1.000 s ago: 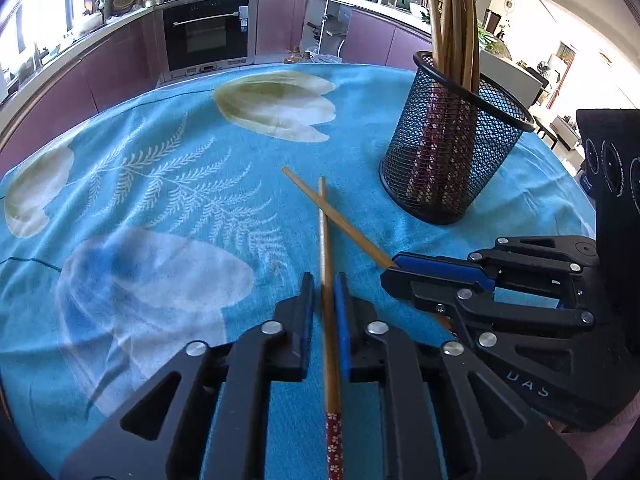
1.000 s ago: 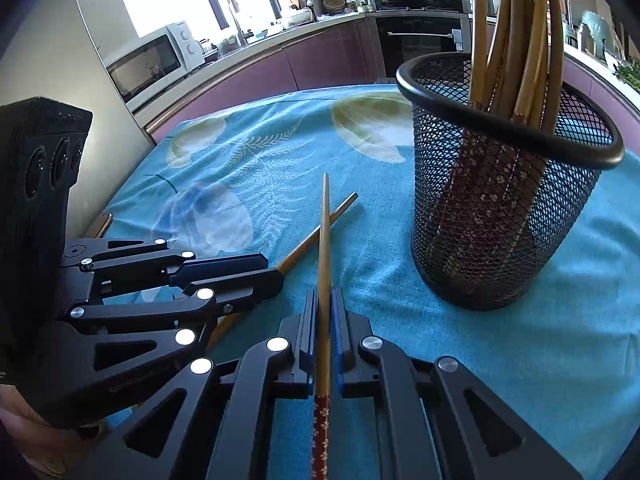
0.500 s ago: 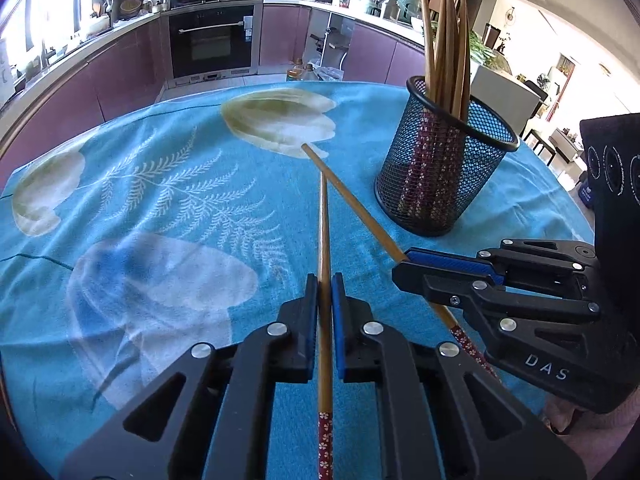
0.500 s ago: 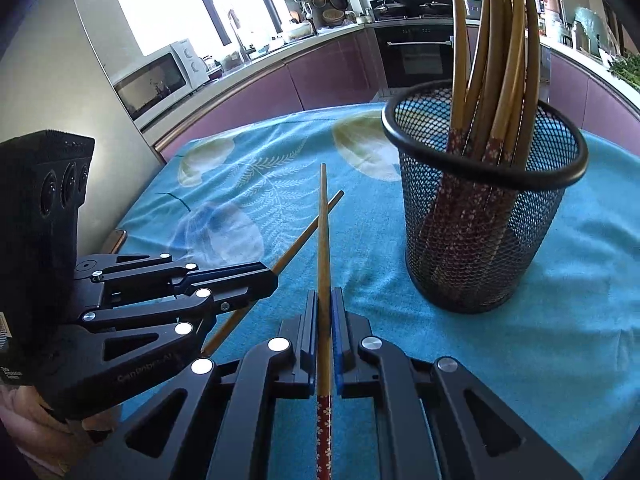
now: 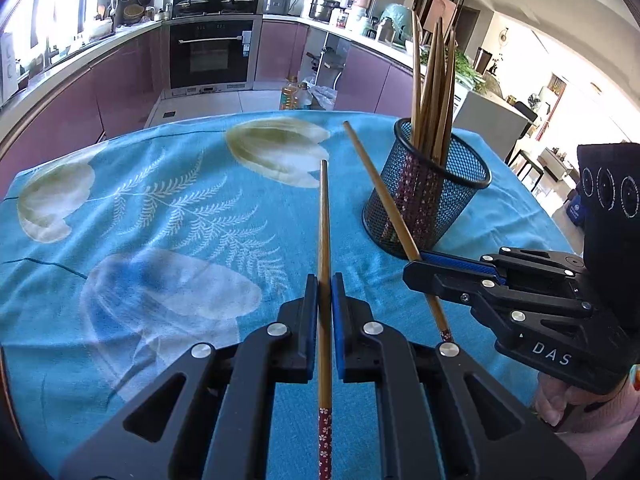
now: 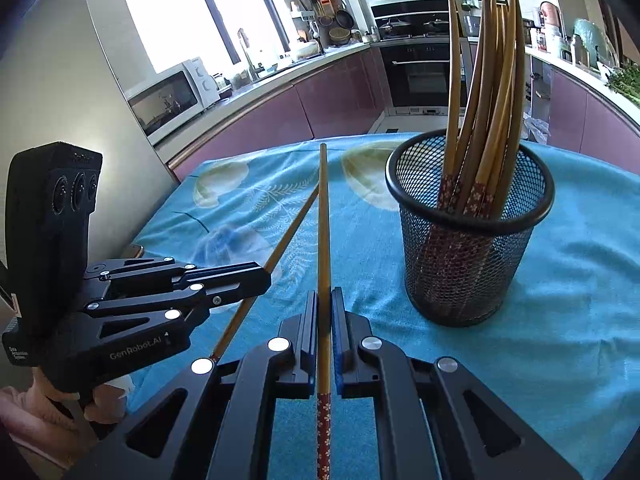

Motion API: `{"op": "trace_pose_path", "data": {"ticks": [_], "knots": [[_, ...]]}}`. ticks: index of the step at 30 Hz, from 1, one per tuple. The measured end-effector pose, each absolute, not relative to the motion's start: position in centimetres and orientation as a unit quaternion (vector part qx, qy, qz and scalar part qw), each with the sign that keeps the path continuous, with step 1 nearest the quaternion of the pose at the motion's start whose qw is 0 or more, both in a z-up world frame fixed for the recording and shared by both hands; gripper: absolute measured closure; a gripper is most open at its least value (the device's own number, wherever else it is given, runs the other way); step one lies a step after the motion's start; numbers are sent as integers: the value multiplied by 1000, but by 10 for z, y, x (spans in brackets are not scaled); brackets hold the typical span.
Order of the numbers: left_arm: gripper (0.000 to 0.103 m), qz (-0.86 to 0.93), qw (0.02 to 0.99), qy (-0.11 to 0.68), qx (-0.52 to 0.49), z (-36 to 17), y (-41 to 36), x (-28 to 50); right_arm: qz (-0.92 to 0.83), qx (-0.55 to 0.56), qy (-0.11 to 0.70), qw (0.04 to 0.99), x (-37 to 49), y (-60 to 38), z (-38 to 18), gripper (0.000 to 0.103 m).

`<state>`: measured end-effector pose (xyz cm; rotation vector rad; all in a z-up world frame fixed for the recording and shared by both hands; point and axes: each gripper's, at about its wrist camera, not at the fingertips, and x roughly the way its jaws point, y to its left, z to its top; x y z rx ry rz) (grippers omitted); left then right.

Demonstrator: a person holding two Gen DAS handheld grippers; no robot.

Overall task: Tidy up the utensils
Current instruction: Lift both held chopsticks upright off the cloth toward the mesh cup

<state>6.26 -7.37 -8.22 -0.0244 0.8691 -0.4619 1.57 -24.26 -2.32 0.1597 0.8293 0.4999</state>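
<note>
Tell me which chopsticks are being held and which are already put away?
Two are held: one by the left gripper, one by the right gripper. The rest stand in the mesh cup.

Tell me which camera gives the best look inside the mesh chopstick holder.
The right wrist view: the mesh chopstick holder stands close, its rim open to the camera, the chopstick bundle plainly visible inside. In the left wrist view the holder is smaller, partly crossed by the right gripper's chopstick.

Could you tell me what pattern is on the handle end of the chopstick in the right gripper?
Dark red with small white flowers on the chopstick; right wrist view shows it best.
</note>
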Motion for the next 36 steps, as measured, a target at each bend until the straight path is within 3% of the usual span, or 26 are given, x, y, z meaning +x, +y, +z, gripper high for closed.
{"op": "trace_pose_path", "data": {"ticks": [36], "knots": [[92, -263, 879, 397, -15, -60, -85, 50, 265, 70, 368, 889, -2, -246, -9, 97]]}}
